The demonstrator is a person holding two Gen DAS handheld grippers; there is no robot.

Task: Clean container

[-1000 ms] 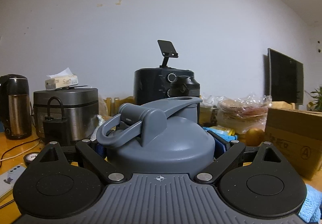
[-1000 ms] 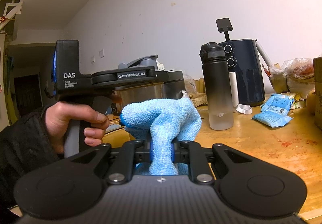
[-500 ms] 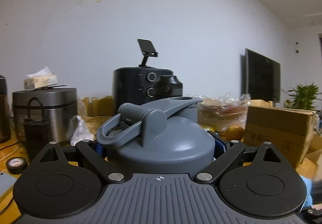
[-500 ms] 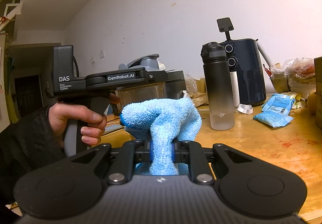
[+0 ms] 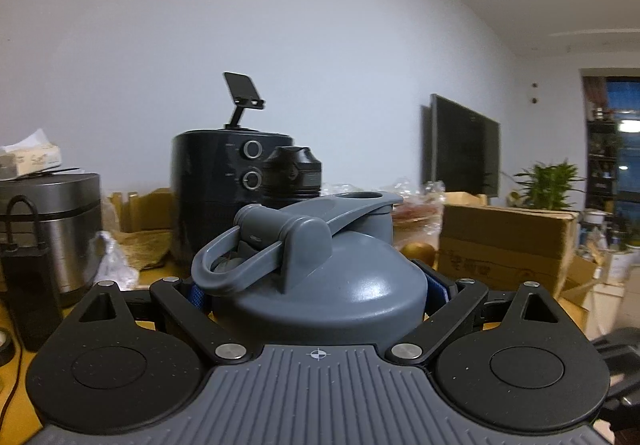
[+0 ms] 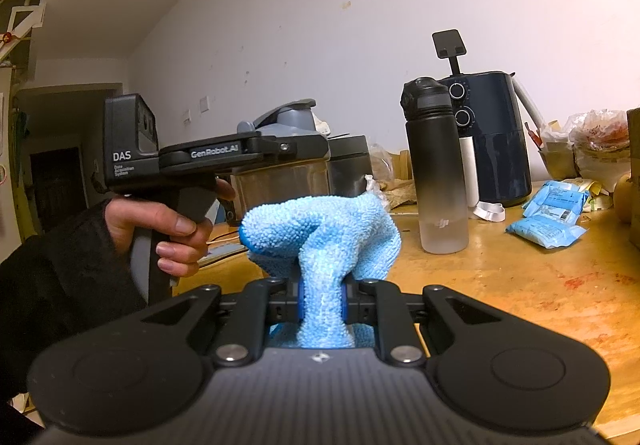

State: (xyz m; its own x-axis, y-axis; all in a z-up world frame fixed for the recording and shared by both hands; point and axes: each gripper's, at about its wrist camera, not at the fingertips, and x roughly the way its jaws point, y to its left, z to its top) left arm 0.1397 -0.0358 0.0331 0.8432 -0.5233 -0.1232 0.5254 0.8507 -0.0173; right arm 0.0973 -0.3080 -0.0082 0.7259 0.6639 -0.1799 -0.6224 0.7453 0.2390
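While the left gripper (image 5: 318,285) is holding the grey-lidded container (image 5: 320,277) upright between its fingers, which are spread wide and pressing on its two sides just under the lid, the right gripper (image 6: 322,305) is keeping its fingers almost fully closed on a bunched blue cloth (image 6: 324,241). In the right wrist view the person's hand (image 6: 160,229) is gripping the handle of the left gripper at the left, and the container's clear body is showing below its fingers, raised above the worktop (image 6: 520,285) near its left edge. The cloth is standing just in front of the container, apart from it as far as can be told. Farther along the worktop, a black-topped water bottle (image 6: 436,173) is standing just in front of a dark air fryer (image 6: 492,141), with blue packets (image 6: 548,229) lying toward the right edge.
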